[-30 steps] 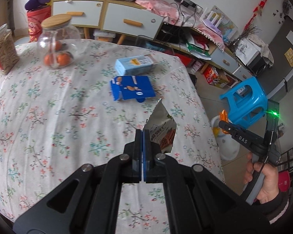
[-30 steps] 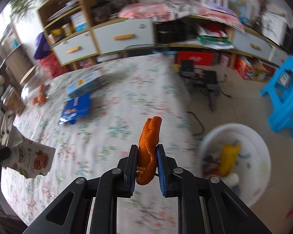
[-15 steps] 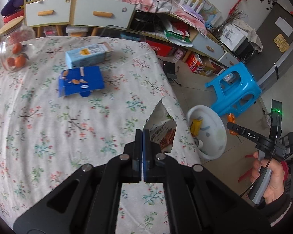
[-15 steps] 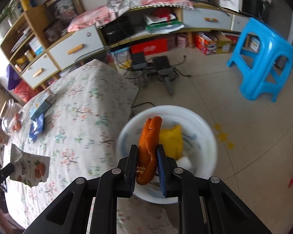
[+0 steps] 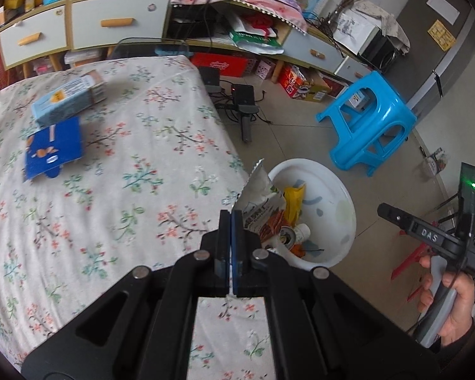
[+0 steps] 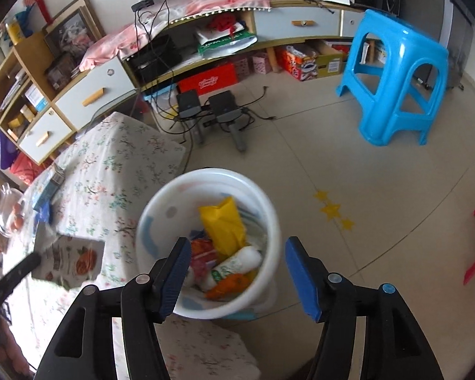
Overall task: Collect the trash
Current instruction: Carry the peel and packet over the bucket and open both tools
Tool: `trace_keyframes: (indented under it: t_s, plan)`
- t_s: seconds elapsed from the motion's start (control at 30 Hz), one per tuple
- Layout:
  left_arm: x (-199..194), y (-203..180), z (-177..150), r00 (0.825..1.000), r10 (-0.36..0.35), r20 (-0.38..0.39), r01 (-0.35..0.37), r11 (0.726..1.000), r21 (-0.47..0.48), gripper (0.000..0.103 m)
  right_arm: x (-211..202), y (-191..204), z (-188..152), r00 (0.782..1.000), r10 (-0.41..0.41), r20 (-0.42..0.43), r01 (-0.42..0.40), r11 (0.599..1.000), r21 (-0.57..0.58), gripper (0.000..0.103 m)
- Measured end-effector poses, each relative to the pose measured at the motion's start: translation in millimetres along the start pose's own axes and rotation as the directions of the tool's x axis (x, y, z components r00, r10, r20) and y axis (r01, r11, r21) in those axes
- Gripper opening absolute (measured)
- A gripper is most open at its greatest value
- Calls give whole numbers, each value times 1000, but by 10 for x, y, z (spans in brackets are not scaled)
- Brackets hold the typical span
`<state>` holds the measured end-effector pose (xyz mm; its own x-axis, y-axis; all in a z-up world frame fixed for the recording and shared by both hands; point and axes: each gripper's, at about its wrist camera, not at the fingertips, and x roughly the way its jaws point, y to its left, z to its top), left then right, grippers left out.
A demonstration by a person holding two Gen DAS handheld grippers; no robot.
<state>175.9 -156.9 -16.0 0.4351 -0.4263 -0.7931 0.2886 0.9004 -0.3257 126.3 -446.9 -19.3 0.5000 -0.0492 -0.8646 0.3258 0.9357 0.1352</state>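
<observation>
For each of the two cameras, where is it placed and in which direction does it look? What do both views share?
Left wrist: sits on the left gripper, looks down along its shut fingers, which pinch a torn snack pouch, over the flowered table edge toward the floor; the person's right hand shows at right.
Right wrist: sits on the right gripper, looks down into the white trash bin between its opening fingers, nothing between them; the left gripper's tip appears at left.
Shared: bin, pouch, table, blue stool.

A floral-clothed tabletop (image 5: pixel 117 190) carries a blue packet (image 5: pixel 52 148) touching a light-blue box (image 5: pixel 68 101). The tiled floor (image 6: pixel 364 171) bears a white trash bin (image 6: pixel 269 221) and a blue stool (image 6: pixel 399 63).
</observation>
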Motion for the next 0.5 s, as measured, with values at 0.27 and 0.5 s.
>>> trace_keyframes:
  t_s: [0.27, 0.5]
  plan:
    - [325, -397, 81, 1000, -9, -6, 10, 998, 67, 1, -86, -281, -113, 1000, -29, -3, 29, 1000, 11, 67]
    - [425, -559, 158, 999, -33, 17, 31, 993, 111, 4, -125, -362, -125, 999, -34, -1, 34, 999, 15, 70]
